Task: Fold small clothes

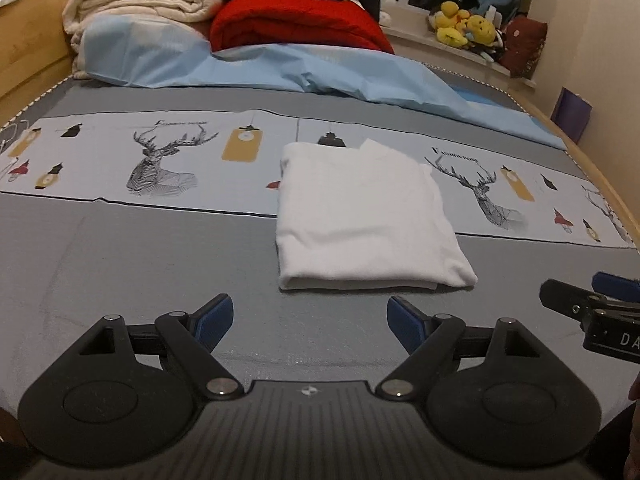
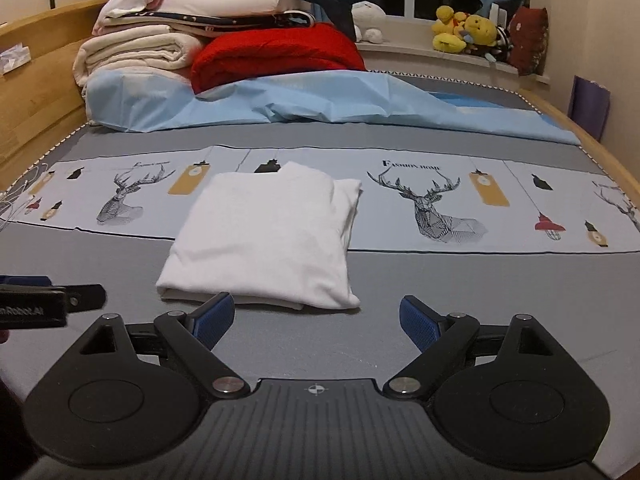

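A small white garment (image 1: 360, 212) lies folded into a neat rectangle on the grey bed cover, its far end on the deer-print strip; it also shows in the right wrist view (image 2: 264, 240). My left gripper (image 1: 310, 322) is open and empty, just short of the garment's near edge. My right gripper (image 2: 316, 322) is open and empty, near the garment's near right corner. The right gripper shows at the right edge of the left wrist view (image 1: 592, 300). The left gripper shows at the left edge of the right wrist view (image 2: 52, 300).
A light blue sheet (image 1: 280, 68) lies crumpled across the far bed. Behind it are stacked cream blankets (image 1: 140, 4) and a red blanket (image 1: 296, 20). Yellow plush toys (image 2: 464, 32) sit on the window ledge. The wooden bed frame (image 2: 40, 92) runs along both sides.
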Available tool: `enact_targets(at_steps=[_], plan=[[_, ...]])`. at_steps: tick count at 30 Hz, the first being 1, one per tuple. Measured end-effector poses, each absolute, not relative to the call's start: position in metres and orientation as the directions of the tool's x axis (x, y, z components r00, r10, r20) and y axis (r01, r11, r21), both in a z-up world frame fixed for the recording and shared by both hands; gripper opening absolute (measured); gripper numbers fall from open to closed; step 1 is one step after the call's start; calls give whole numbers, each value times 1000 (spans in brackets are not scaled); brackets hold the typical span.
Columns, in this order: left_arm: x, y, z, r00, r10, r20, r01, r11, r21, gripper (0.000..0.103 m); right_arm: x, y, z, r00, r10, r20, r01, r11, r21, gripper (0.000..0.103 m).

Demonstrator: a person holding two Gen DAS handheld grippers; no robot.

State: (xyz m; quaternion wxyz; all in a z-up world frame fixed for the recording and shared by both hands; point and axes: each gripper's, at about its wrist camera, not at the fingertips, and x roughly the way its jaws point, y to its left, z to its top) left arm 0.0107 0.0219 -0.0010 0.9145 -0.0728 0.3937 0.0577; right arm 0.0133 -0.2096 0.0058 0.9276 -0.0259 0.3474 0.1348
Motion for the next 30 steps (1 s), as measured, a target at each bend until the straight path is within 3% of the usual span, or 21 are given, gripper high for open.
enact_targets(at_steps=[30], plan=[[16, 19, -6, 680, 56, -731, -146, 987, -60, 88, 18, -207, 6, 711, 268, -650, -297, 953, 68, 90]])
